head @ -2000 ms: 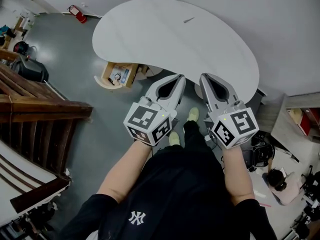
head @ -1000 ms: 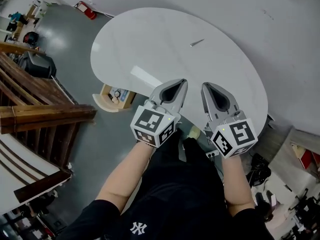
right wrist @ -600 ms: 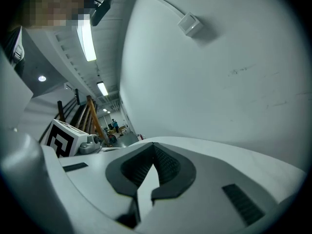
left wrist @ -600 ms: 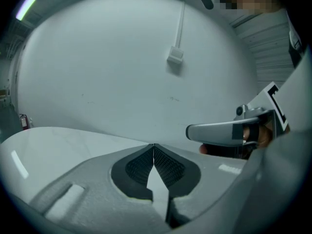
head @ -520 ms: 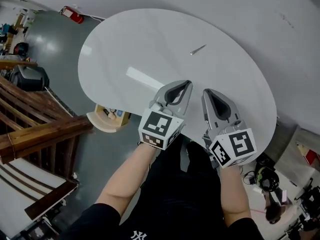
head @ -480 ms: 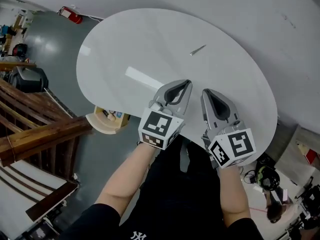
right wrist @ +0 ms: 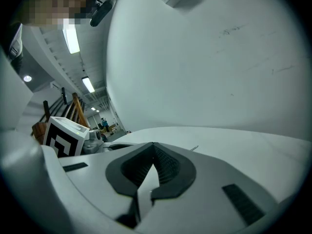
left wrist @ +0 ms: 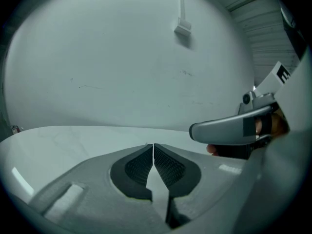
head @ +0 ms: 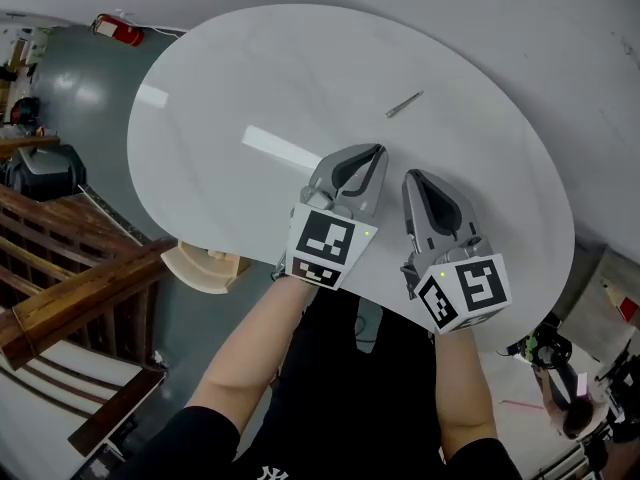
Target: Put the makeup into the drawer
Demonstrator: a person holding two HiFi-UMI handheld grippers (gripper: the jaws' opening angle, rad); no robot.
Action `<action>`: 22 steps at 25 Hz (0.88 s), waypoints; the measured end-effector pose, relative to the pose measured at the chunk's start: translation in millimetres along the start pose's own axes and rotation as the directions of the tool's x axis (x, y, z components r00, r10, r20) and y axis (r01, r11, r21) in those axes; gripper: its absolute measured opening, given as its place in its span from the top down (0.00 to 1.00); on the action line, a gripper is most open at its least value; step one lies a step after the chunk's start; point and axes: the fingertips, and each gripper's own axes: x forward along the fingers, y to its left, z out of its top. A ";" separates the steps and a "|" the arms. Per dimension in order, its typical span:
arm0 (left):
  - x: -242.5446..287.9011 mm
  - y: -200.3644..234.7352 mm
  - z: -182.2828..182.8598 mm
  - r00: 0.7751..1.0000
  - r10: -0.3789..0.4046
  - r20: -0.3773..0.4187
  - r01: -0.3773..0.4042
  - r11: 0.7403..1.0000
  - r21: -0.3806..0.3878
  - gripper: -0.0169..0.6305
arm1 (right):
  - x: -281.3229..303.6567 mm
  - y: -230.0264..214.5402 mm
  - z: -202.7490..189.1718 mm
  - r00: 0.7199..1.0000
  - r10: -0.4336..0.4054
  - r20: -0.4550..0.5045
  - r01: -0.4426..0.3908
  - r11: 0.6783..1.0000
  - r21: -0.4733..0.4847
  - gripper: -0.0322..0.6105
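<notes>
My left gripper (head: 375, 152) and right gripper (head: 408, 176) are both pressed together, empty, over the table (head: 250, 78). The thin makeup stick (head: 404, 104) lies at one o'clock; the wooden drawer (head: 205, 266), at eight o'clock, sits half hidden under the rim.

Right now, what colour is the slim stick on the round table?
The slim stick is grey; clearest in head view.

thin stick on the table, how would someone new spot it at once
Find the big white oval table. On its far right part, near the wall, lies the thin stick: slim, grey, slanted, the only loose thing on the top.
</notes>
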 end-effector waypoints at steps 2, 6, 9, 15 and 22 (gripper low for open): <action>10.8 5.0 -5.6 1.000 -0.005 -0.009 0.005 1.000 0.011 0.96 | 8.0 -6.2 -4.6 1.000 -0.008 -0.003 0.008 1.000 0.007 0.93; 29.4 14.2 -13.9 1.000 -0.003 -0.021 0.004 0.999 0.041 0.95 | 17.6 -16.5 -12.8 1.000 -0.027 -0.007 0.028 0.999 0.019 0.93; 41.2 20.2 -19.4 1.000 -0.003 -0.029 0.005 0.998 0.057 0.95 | 22.1 -22.6 -19.0 0.999 -0.041 -0.008 0.042 0.999 0.015 0.93; 64.0 27.3 -27.8 0.999 0.007 -0.040 -0.003 0.996 0.093 0.92 | 28.9 -36.1 -27.5 0.999 -0.052 -0.003 0.052 0.999 0.014 0.93; 82.0 31.4 -39.5 0.997 0.009 -0.080 0.004 0.988 0.154 0.83 | 33.2 -41.9 -31.3 0.998 -0.064 -0.001 0.064 0.998 0.014 0.93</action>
